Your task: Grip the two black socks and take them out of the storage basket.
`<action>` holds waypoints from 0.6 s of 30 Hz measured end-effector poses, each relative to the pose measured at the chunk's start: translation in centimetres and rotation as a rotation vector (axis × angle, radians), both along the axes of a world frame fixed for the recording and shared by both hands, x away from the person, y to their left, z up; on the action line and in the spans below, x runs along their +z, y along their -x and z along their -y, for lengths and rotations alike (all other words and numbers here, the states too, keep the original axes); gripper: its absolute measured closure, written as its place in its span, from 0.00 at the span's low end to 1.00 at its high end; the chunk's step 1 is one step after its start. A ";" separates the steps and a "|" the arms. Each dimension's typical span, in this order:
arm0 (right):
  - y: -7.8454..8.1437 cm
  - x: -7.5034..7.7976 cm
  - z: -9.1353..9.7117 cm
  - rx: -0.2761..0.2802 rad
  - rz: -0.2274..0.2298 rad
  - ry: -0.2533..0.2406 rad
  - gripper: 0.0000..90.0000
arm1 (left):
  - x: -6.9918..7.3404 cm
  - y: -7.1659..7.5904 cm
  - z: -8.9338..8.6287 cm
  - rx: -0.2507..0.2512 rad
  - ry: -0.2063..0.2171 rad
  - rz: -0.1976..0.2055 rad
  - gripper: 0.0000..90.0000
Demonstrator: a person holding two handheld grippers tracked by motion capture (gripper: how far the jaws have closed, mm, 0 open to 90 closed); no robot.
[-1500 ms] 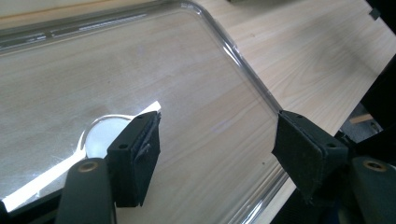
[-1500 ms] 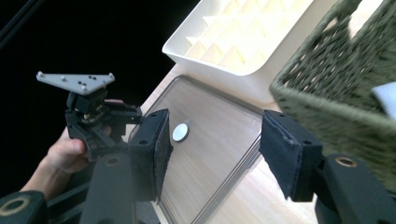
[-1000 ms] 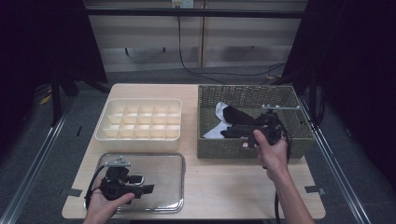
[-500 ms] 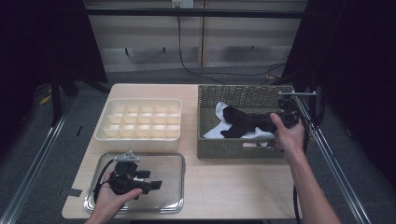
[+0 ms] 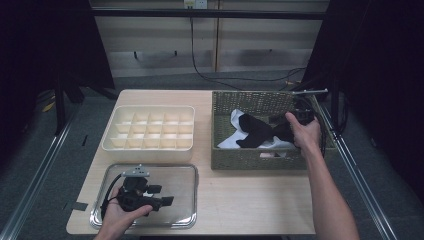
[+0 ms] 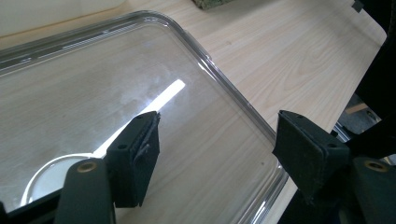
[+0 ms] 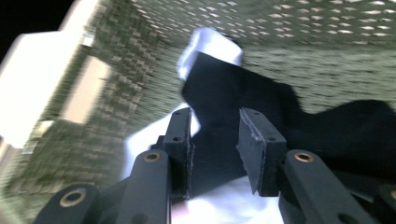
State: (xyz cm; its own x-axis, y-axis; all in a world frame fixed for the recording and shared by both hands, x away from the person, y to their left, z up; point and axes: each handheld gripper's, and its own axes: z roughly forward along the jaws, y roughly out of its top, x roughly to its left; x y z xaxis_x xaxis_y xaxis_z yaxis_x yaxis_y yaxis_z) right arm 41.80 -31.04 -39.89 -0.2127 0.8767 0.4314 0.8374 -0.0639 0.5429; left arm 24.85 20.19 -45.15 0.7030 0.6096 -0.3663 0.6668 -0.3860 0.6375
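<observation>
Up top, the high view has the right gripper [image 5: 298,117] reaching into the woven basket [image 5: 218,120] at the right of the table [image 5: 240,200], its tip down among a black sock [image 5: 257,131] that lies over a white cloth [image 5: 235,122] on the basket floor. A cream divided tray [image 5: 112,145] sits to the left of the basket, and in front of that a shiny metal tray [image 5: 186,200]. The left gripper [image 5: 160,196] hangs just over the metal tray, held in the left hand [image 5: 117,217] at the table's near edge, well apart from the basket

Next, the left gripper view: its two black jaws stand wide apart with nothing between them, bare metal tray [image 6: 116,79] underneath and the tray's rim running off toward the table's wood

Last, the right gripper view, which is blurred: its jaws have just been closing and now stand fairly near each other, with a fold of the black sock [image 7: 224,98] rising between them. Whether the pads already press on the cloth cannot be told. White cloth [image 7: 210,44] shows beyond the sock and below the jaws, and the basket's woven wall [image 7: 303,23] runs behind
</observation>
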 end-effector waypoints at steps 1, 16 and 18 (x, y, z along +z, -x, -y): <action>-0.3 -0.2 0.2 -0.017 -0.009 0.024 0.74 | 0.0 0.0 -0.1 0.003 -0.001 0.001 0.34; -2.7 -2.7 1.6 -0.088 -0.135 0.114 0.59 | -0.5 0.1 -1.1 0.000 0.005 -0.008 0.33; -2.8 -2.8 0.8 -0.044 -0.152 0.136 0.59 | -0.5 0.1 -1.0 -0.003 0.001 -0.004 0.33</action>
State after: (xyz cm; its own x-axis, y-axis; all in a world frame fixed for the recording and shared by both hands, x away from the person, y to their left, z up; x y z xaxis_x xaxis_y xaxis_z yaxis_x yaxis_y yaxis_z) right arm 44.59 -31.81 -42.66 -0.1146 0.9361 0.3327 0.9083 -0.0368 0.4166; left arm 24.80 21.18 -45.60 0.7033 0.6072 -0.3696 0.6681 -0.3870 0.6355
